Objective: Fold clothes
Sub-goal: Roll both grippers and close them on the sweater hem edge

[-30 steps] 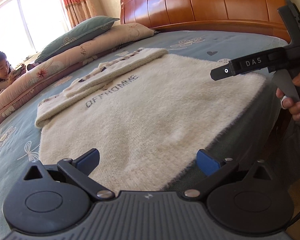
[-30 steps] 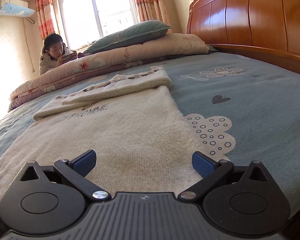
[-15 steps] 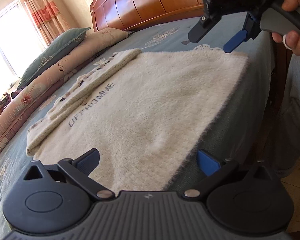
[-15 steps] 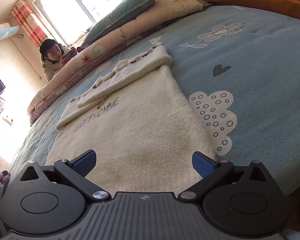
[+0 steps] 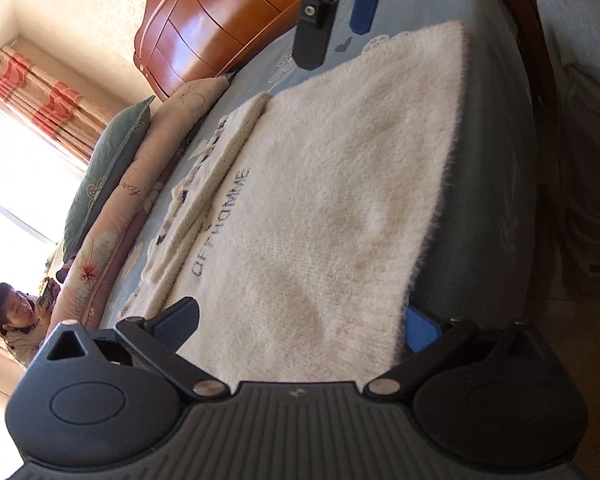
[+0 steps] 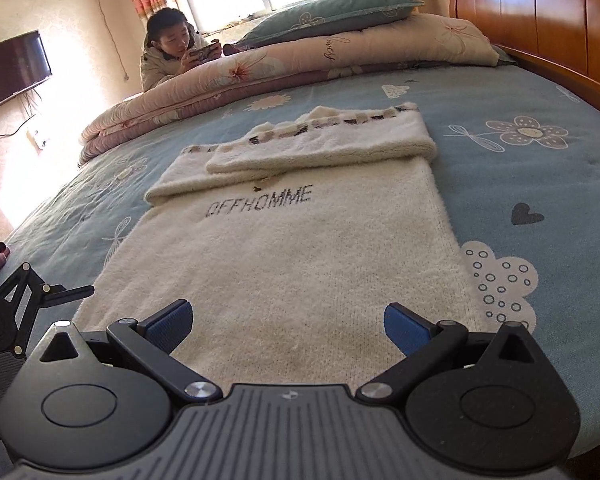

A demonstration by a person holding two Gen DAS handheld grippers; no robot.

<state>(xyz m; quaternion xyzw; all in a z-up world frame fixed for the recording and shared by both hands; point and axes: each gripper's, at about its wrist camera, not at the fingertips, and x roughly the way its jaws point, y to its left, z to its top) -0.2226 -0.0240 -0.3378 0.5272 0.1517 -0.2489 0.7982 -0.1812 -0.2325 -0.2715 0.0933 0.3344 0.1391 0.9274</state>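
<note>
Sweater (image 6: pixel 300 264) looks soft, floppy; both wide-open, empty grippers (image 5: pixel 300 332) (image 6: pixel 288 324) should pinch its near hem corners.

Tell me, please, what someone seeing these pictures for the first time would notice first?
The fuzzy cream sweater lettered OFFHOMME, spread flat on the blue patterned bedsheet with its sleeves folded across the far end, fills both views. Both open grippers hover at its near hem, the left gripper and the right gripper. Beyond the rolled floral quilt, a person leans looking at a phone.
</note>
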